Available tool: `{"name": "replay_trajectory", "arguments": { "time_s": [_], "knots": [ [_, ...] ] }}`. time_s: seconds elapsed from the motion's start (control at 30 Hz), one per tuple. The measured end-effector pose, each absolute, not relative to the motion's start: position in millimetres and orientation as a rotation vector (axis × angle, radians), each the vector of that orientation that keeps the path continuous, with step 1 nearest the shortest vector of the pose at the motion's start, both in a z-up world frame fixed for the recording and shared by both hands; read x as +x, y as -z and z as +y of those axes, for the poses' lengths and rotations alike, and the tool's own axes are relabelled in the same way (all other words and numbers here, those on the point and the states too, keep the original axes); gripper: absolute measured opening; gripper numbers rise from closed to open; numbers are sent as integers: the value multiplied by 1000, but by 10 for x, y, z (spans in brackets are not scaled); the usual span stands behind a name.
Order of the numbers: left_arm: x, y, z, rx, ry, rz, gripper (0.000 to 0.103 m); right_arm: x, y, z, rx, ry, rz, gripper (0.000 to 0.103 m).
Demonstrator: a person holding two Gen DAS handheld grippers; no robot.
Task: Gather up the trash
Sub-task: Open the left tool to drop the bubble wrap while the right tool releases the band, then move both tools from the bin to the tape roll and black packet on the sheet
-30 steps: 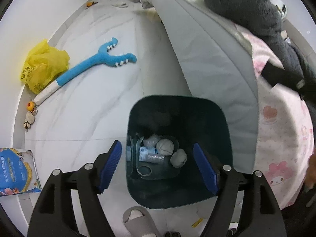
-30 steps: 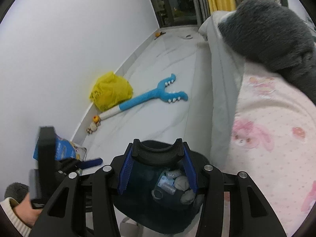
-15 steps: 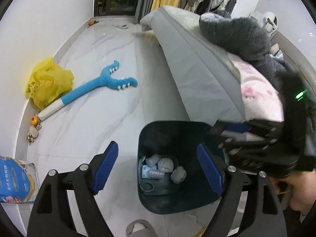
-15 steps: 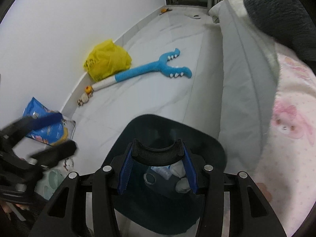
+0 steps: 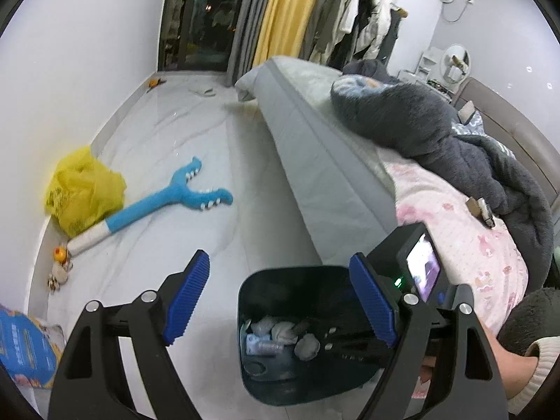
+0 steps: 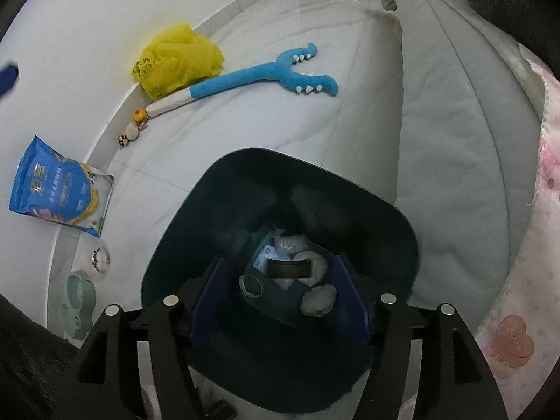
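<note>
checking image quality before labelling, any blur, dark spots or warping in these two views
Left wrist view: strong fisheye bend, the bed edge curves, floor bright, sharp overall. Right wrist view: the bin interior is dim, so the right gripper fingers and the falling dark piece are murky; a blurred blue streak at the left edge.

Home bedroom, bed [image 5: 315,147], hanging clothes [image 5: 360,24], curtains [image 5: 280,14]

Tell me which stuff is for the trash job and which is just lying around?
For the job: bin, tissue wads inside, dark curved piece dropping from the opening right gripper.

Lying about: yellow bag, blue toy, blue packet, bed.
</note>
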State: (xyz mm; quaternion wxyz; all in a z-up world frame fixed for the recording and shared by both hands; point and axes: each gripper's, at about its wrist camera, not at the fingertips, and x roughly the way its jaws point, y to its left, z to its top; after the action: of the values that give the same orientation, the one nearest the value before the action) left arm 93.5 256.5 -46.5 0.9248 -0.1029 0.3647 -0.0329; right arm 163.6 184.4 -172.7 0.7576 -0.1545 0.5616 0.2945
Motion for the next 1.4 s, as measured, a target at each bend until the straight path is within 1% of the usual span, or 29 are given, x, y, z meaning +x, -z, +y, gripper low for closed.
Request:
{"name": "replay_trajectory", "arguments": {
  "time_s": [0.07,0.33,0.73,0.97,1.27,1.4],
  "knots": [
    [949,388,2531,-190,75,725,84,1629,1688,1840,-356,-637,1220,71],
    [1055,219,2382,-163,102,679,84,1629,1409,1766,-351,-649,1167,75],
    [1181,-132,1971,-125,152,585,84,1677,803,1297,-262,-635,1015,76],
    [1322,-141,1649,-109,196,584,83,1800,523,762,-172,-547,931,80],
    [1470,-115,1255,-84,247,591,83,1942,372,212,-103,-466,898,84],
    [1536,-110,1105,-87,271,592,83,1982,331,-32,-77,-430,886,87]
  ]
}}
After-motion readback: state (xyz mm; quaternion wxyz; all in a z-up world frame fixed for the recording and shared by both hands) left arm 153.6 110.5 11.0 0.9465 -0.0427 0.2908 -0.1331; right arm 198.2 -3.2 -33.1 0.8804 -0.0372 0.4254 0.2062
